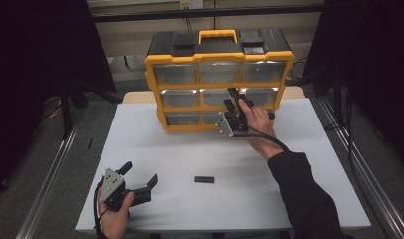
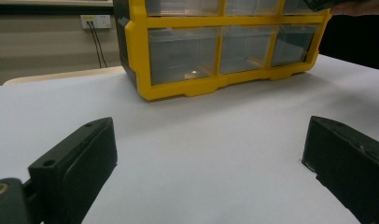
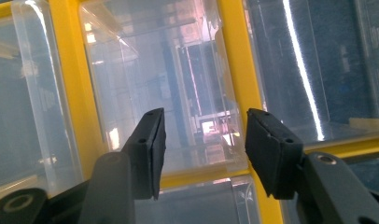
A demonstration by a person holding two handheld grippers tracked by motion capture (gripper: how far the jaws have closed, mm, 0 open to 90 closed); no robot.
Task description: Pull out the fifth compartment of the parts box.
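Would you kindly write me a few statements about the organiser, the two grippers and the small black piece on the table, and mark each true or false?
1. The right gripper is up at the front of the yellow drawer organiser. True.
2. The left gripper is clamped on the small black block. False: its jaws are wide apart over bare table, and the block lies apart to its right.
3. The organiser has a yellow carry handle on top. True.
4. One clear drawer is pulled fully out onto the white table. False: every drawer sits in its frame.
5. The right gripper's jaws are pressed together. False: a gap shows between them.
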